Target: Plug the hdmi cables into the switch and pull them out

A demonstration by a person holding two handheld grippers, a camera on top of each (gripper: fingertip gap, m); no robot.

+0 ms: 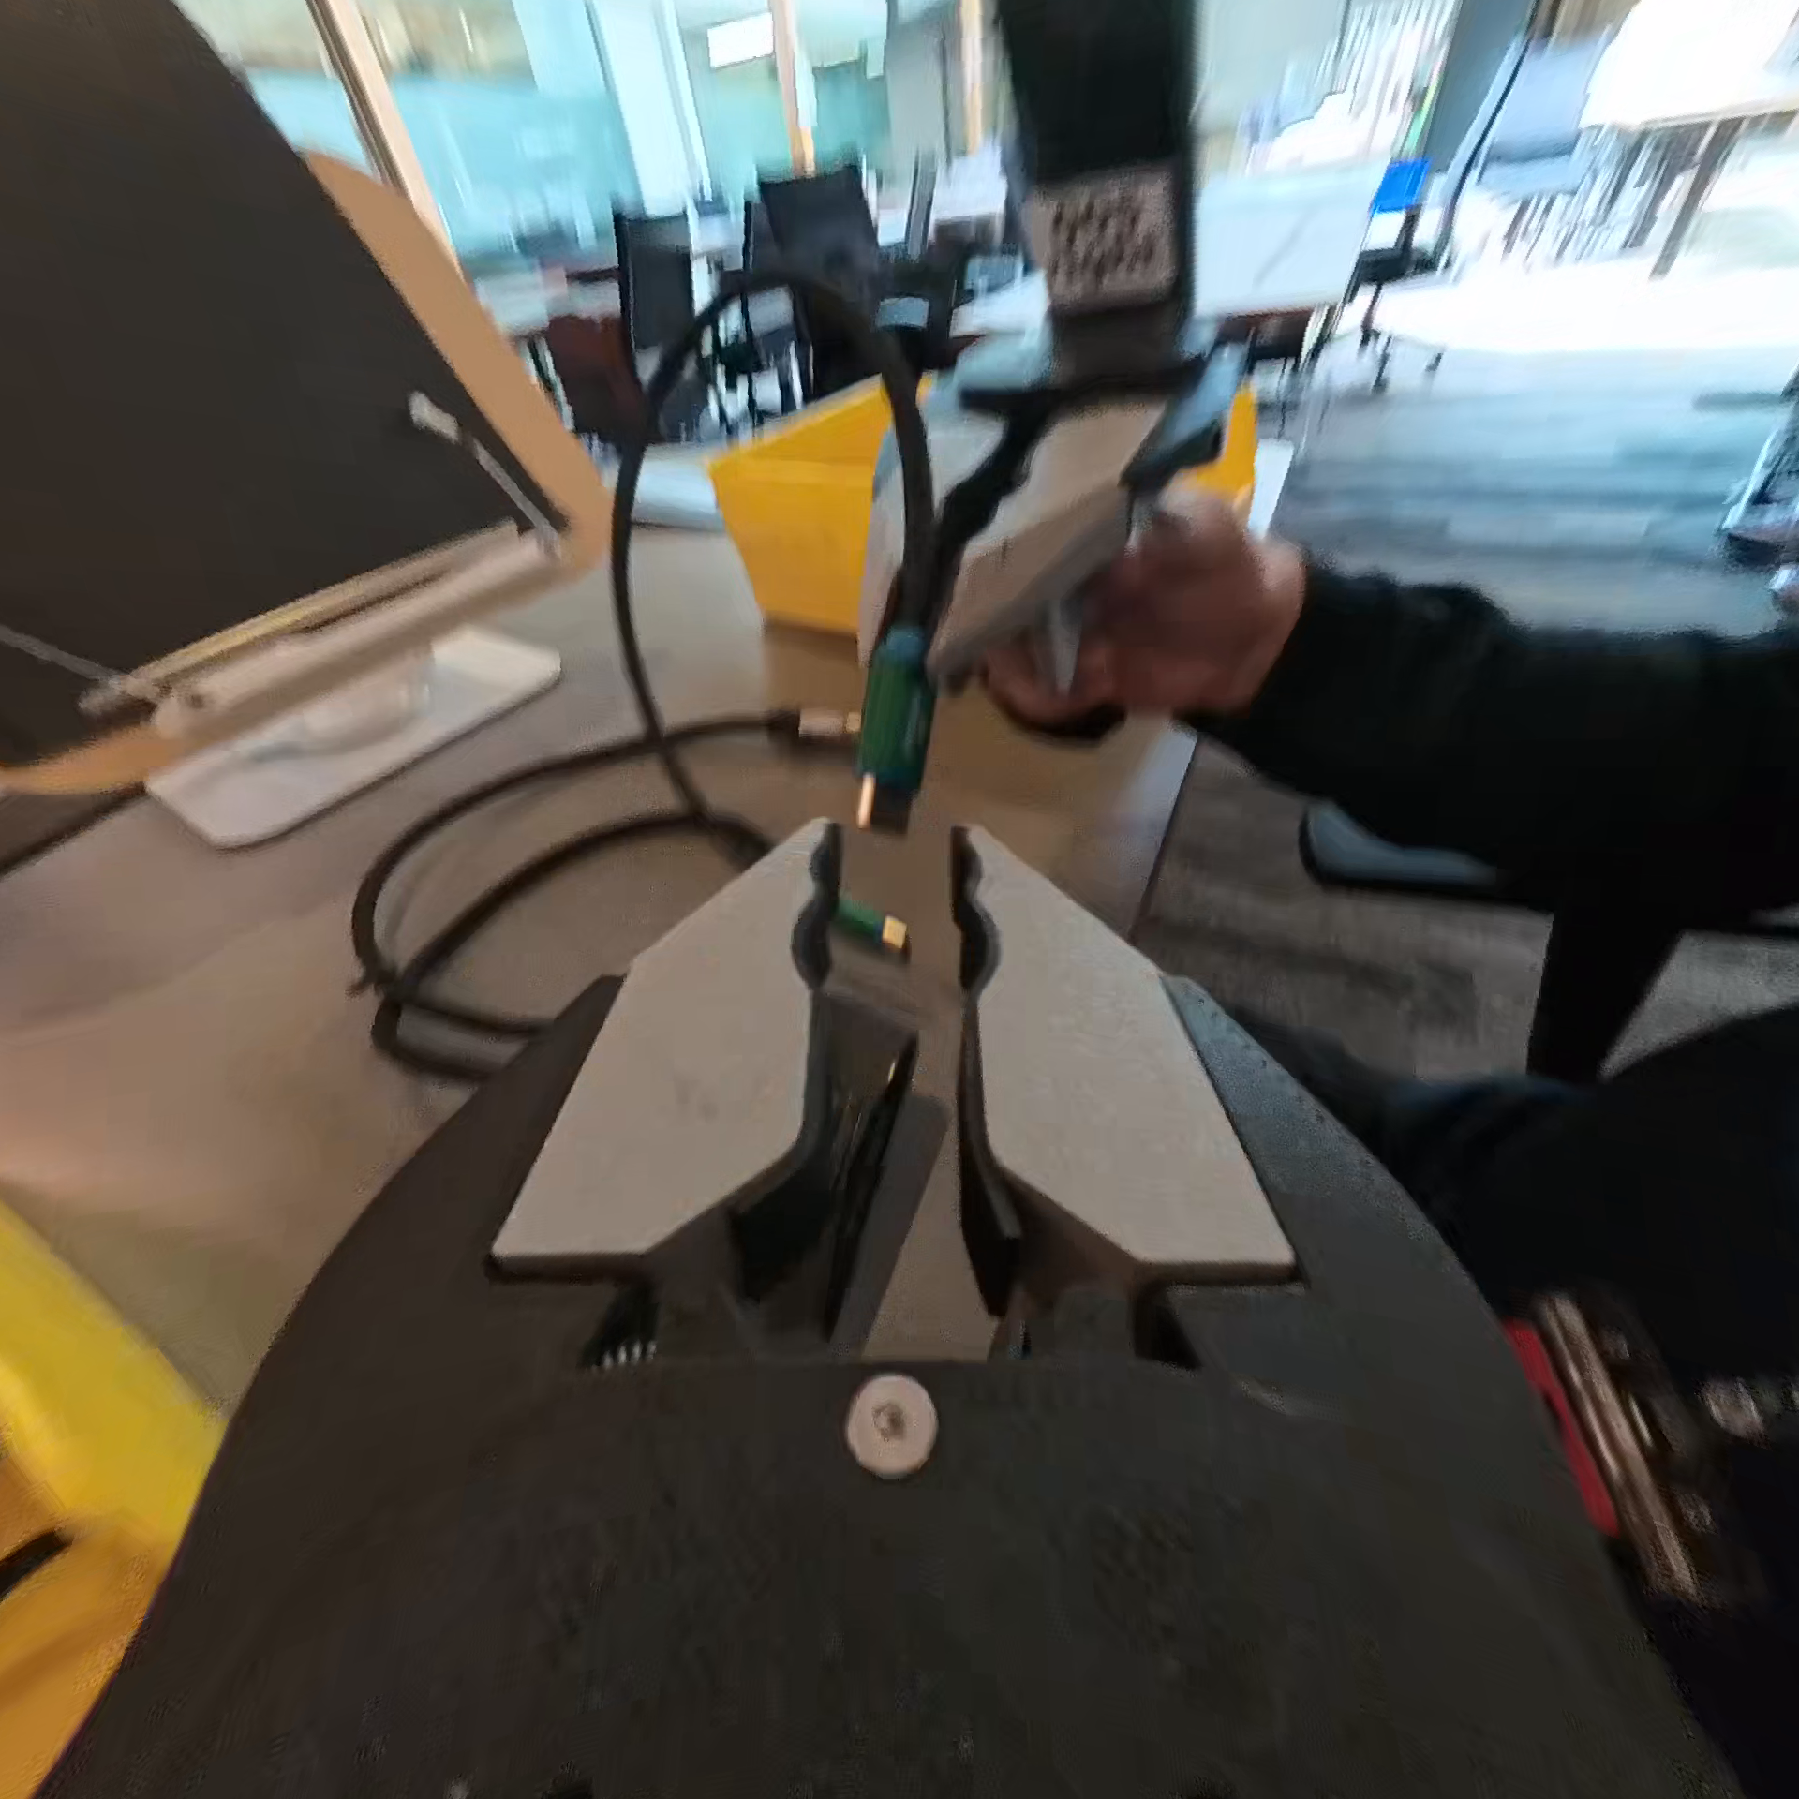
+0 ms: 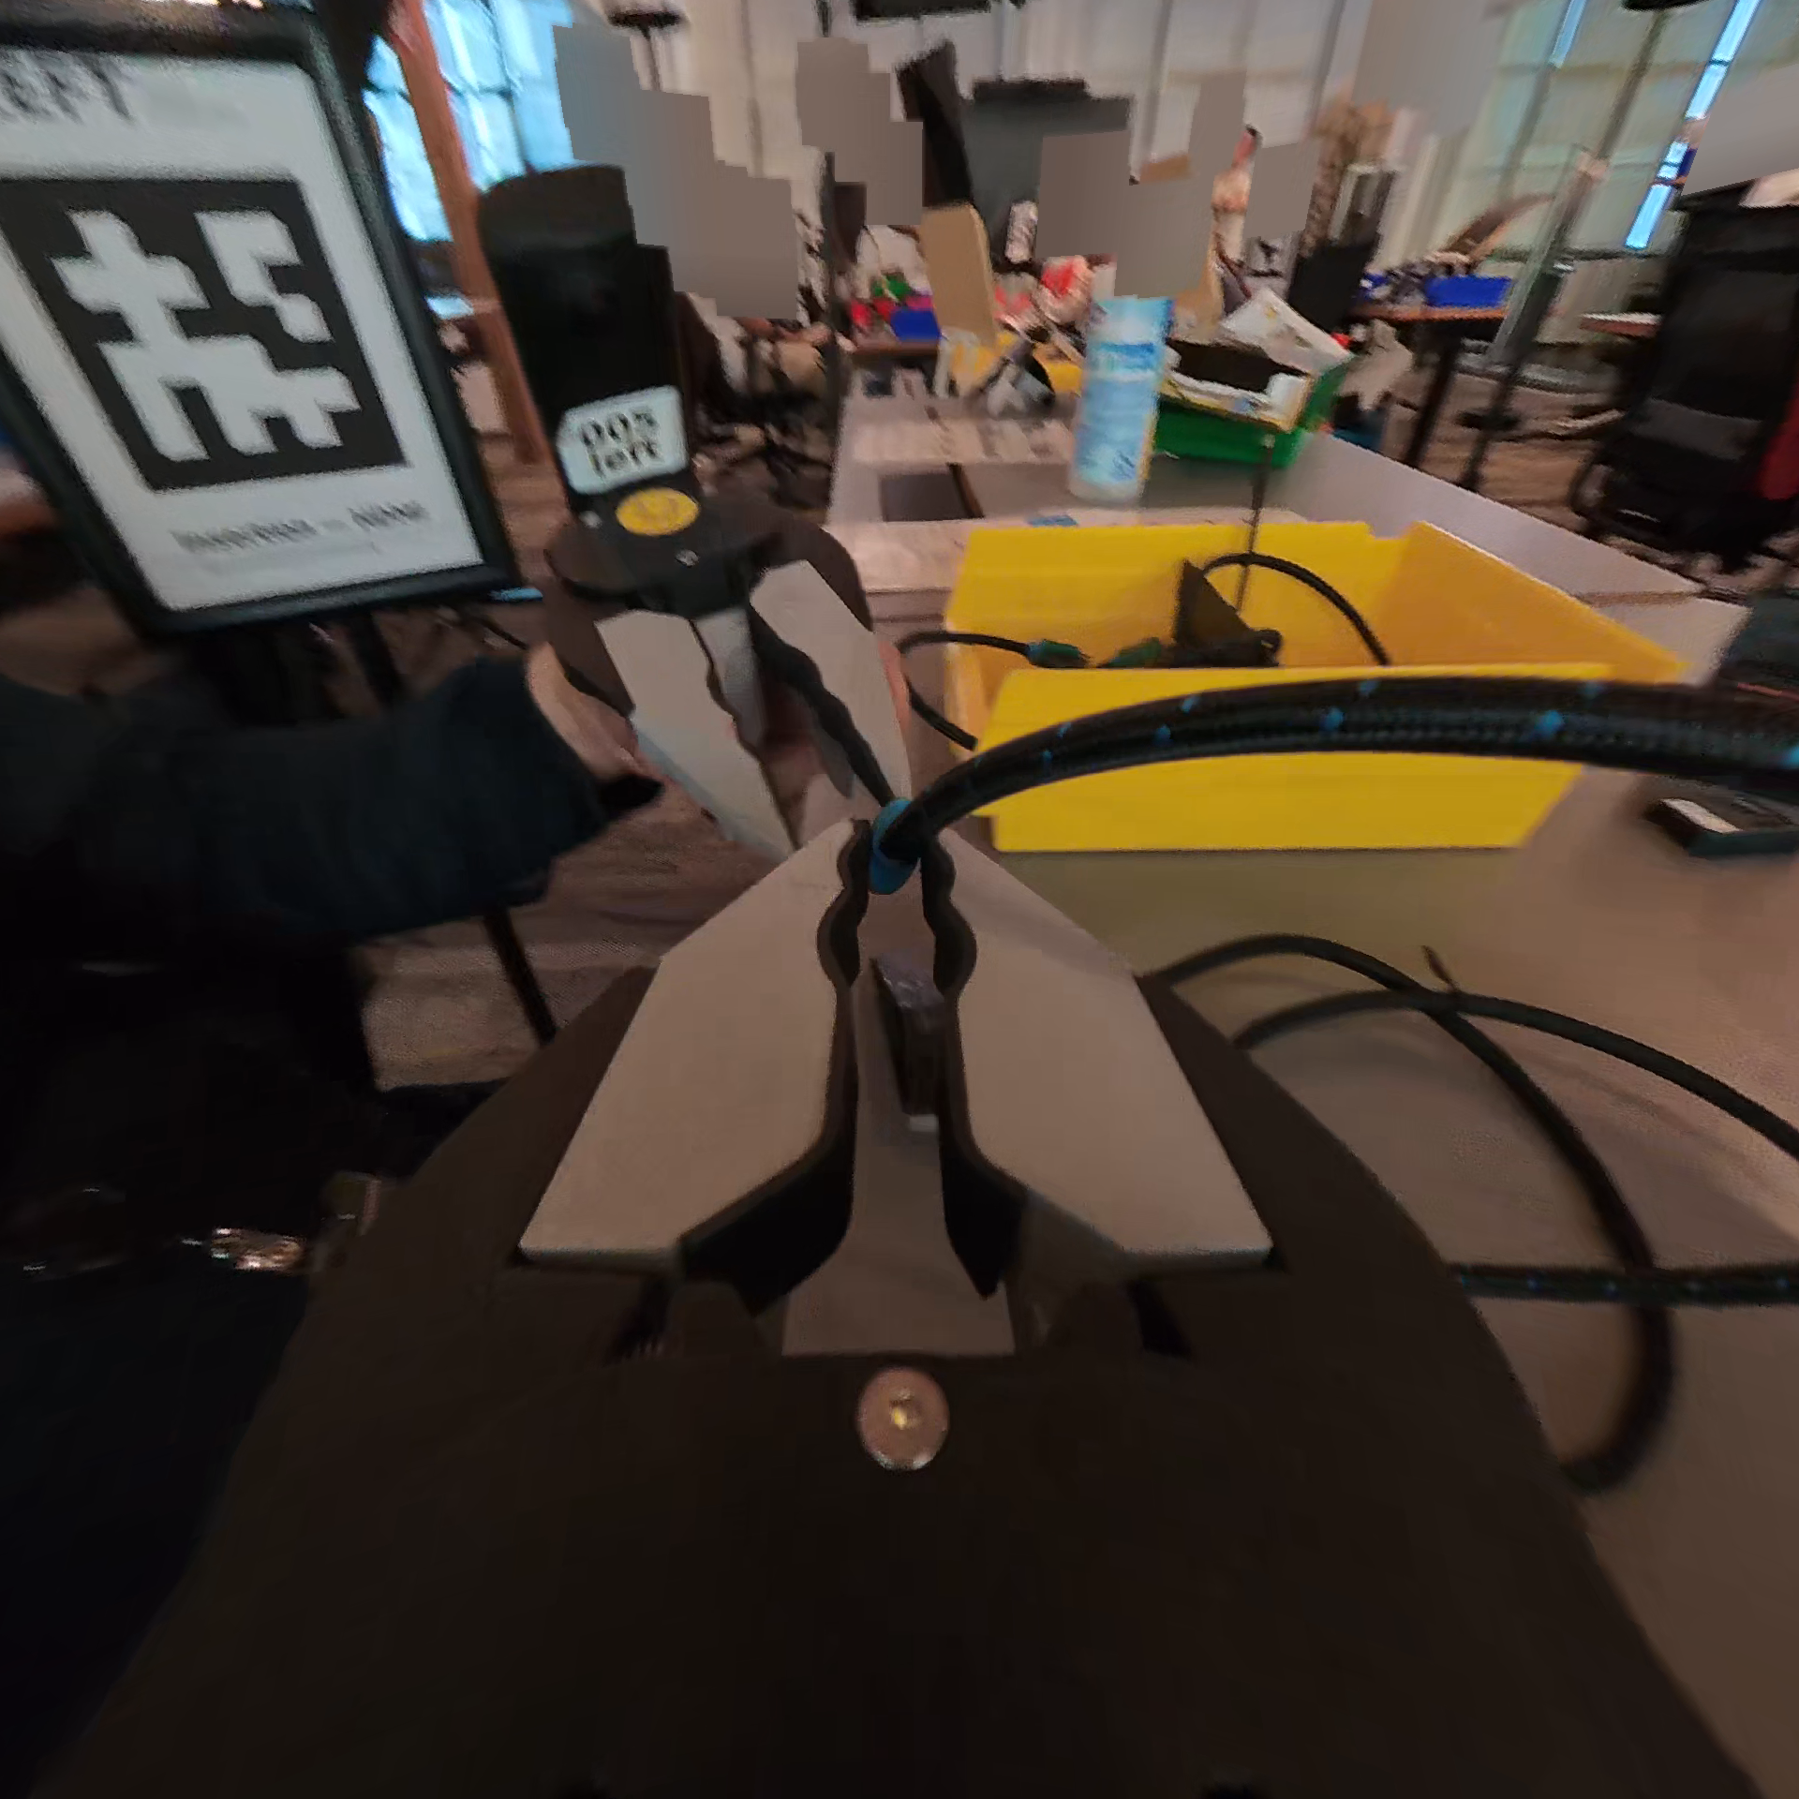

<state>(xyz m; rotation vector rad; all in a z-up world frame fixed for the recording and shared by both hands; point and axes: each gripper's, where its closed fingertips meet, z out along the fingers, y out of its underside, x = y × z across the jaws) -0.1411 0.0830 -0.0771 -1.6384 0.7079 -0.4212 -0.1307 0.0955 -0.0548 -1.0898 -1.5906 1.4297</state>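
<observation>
My right gripper (image 2: 891,862) is shut on an HDMI plug (image 2: 910,1032) at its blue collar, and the braided black cable (image 2: 1363,715) leaves to the right. In the left wrist view this gripper (image 1: 1022,545) holds the green plug (image 1: 891,730) tip down, just above my left gripper (image 1: 896,847). My left gripper is open and its fingertips are apart. A second small green plug (image 1: 871,930) shows between its fingers. A flat black thing (image 1: 847,1129) lies low in that gap; I cannot tell whether it is the switch. The left gripper also shows in the right wrist view (image 2: 779,740).
A yellow bin (image 2: 1266,779) on the table holds a black box and more cables with green plugs. Loops of black cable (image 1: 487,876) lie on the grey table (image 1: 195,1022). A framed marker sign (image 2: 214,331) stands at the left, and a laptop on a stand (image 1: 292,487) is nearby.
</observation>
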